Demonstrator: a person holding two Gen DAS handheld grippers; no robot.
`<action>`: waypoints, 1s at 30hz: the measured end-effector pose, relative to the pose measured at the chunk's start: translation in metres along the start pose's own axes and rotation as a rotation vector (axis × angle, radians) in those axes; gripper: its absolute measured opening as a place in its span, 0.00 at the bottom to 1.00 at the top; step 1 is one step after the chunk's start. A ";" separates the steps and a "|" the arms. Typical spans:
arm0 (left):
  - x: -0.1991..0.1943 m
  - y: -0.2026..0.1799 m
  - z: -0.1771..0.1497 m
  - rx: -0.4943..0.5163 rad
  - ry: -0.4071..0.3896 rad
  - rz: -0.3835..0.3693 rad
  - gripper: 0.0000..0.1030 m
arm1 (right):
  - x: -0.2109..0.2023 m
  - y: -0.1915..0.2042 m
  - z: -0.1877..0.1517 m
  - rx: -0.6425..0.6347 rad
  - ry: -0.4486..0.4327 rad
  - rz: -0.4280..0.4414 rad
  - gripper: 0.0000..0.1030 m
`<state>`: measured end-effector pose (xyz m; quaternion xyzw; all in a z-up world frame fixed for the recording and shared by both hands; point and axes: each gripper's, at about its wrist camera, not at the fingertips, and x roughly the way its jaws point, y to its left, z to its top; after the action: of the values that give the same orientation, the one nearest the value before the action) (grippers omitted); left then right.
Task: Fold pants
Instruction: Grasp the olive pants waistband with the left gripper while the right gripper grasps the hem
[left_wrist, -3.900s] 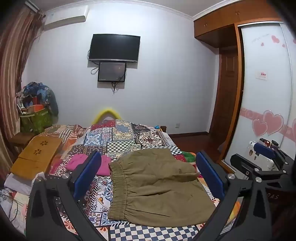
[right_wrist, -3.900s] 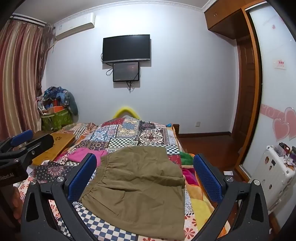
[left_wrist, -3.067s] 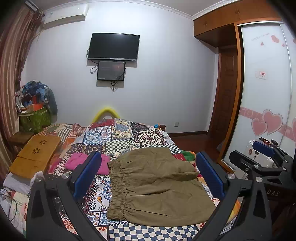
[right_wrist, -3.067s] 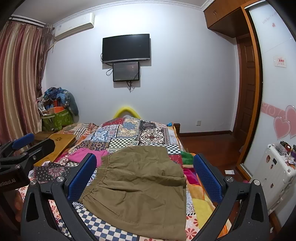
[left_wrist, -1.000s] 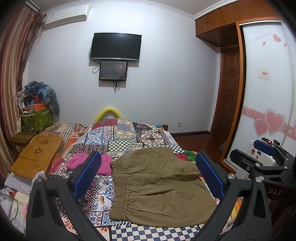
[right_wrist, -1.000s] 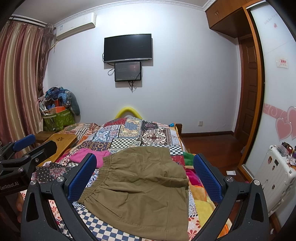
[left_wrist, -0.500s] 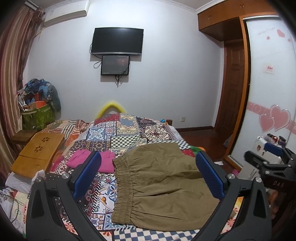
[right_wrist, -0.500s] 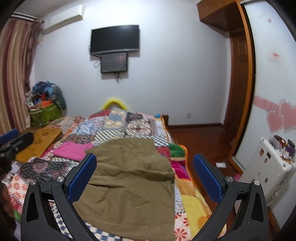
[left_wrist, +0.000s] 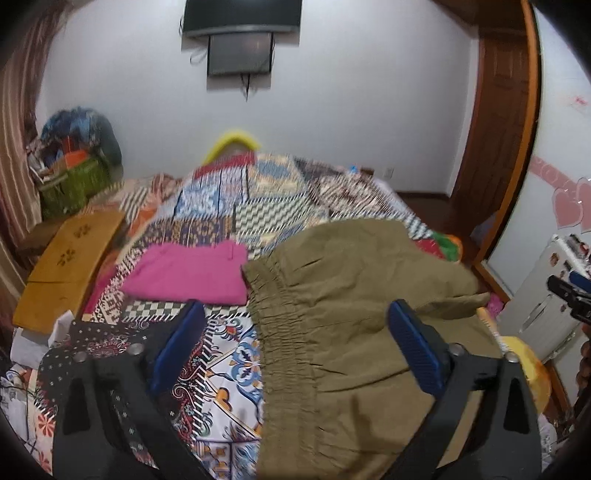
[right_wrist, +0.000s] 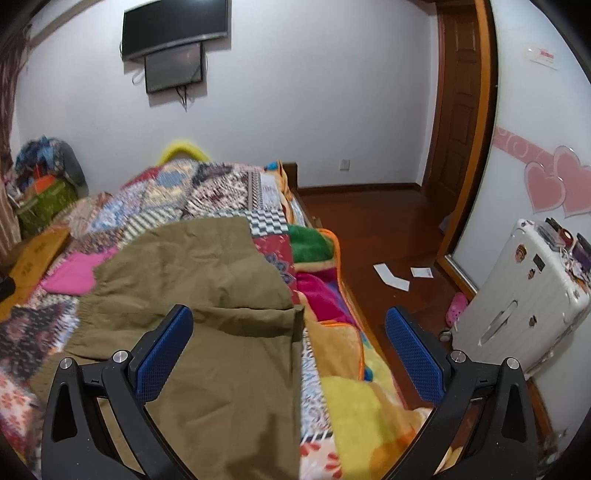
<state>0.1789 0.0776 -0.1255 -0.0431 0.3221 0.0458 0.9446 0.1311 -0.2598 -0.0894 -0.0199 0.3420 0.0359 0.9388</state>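
On the patchwork quilt (left_wrist: 266, 206) of the bed lie the olive pants (left_wrist: 351, 306), spread out with the elastic waistband (left_wrist: 284, 332) on the left side and one leg folded over the other. Your left gripper (left_wrist: 295, 347) hangs above the waistband area with its blue pads (left_wrist: 413, 343) wide apart, and they hold nothing. Your right gripper (right_wrist: 288, 354) is above the leg end of the pants (right_wrist: 207, 295), near the hem (right_wrist: 297, 325) at the bed's right edge; its fingers are also spread wide and empty. If the pads touch the cloth, you cannot tell from these views. Just beside the waistband, on the far left, a pink folded cloth (left_wrist: 188, 273) rests on the quilt. A wooden board (left_wrist: 70, 258) lies at the left of the bed. At the right, on the floor, stands a white suitcase (right_wrist: 517, 299), and two white papers (right_wrist: 391, 277) lie near it
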 end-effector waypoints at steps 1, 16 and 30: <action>0.011 0.002 0.001 0.001 0.023 0.004 0.85 | 0.006 -0.001 0.001 -0.008 0.009 -0.003 1.00; 0.156 0.020 -0.002 0.043 0.303 -0.061 0.55 | 0.123 -0.003 0.018 -0.100 0.181 0.103 0.79; 0.184 0.030 -0.020 -0.036 0.406 -0.136 0.39 | 0.169 0.004 0.011 -0.108 0.337 0.215 0.56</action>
<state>0.3084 0.1159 -0.2560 -0.0897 0.5015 -0.0220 0.8602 0.2674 -0.2464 -0.1897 -0.0395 0.4918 0.1504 0.8567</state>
